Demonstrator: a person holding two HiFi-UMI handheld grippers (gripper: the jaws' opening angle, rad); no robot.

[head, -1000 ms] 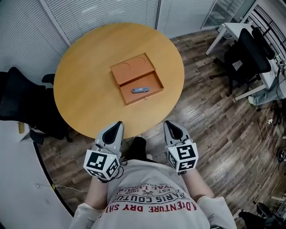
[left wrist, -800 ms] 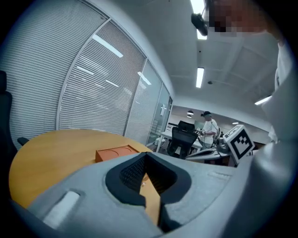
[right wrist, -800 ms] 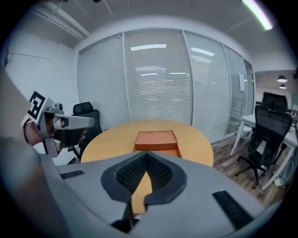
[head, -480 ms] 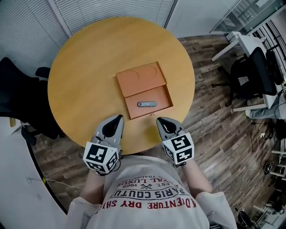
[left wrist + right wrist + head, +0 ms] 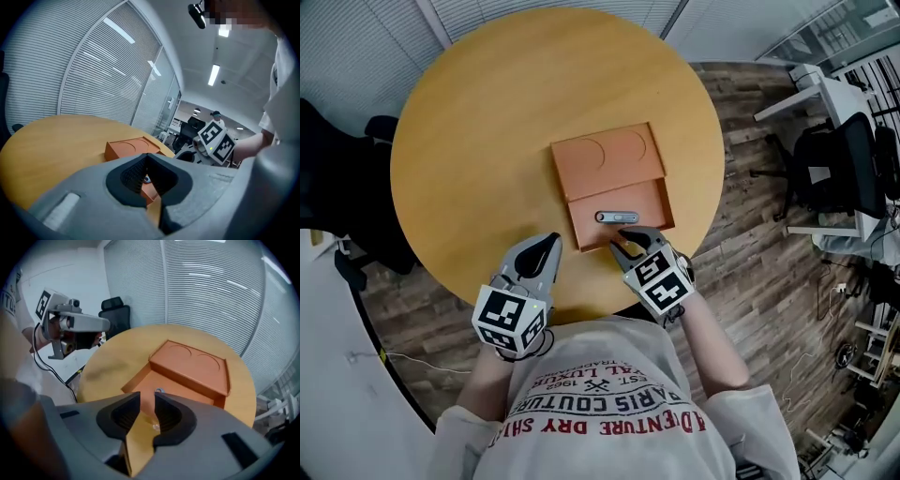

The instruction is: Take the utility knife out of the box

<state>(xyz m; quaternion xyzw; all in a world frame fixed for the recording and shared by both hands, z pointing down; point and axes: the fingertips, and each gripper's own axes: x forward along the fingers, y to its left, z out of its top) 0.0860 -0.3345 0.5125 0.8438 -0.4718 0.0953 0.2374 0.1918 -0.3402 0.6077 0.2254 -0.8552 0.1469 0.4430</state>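
Note:
An orange box [image 5: 609, 164] lies on the round wooden table [image 5: 478, 150], its lid slid back and its tray open toward me. A grey utility knife [image 5: 617, 217] lies in the tray. My right gripper [image 5: 623, 240] points down at the tray's front edge, just short of the knife; its jaws are opening with nothing between them. In the right gripper view, the knife's end [image 5: 159, 391] shows beyond the right gripper [image 5: 147, 397]. My left gripper [image 5: 548, 246] hovers shut and empty over the table's near edge, left of the box. The left gripper [image 5: 146, 157] faces the box [image 5: 129, 149].
A black office chair [image 5: 337, 187] stands left of the table. A white desk with another black chair [image 5: 839, 155] stands at the right on the wood floor. Window blinds run behind the table.
Both grippers moved forward from in front of my body to over the table's near edge. The right one tipped down at the box's front and its jaws parted.

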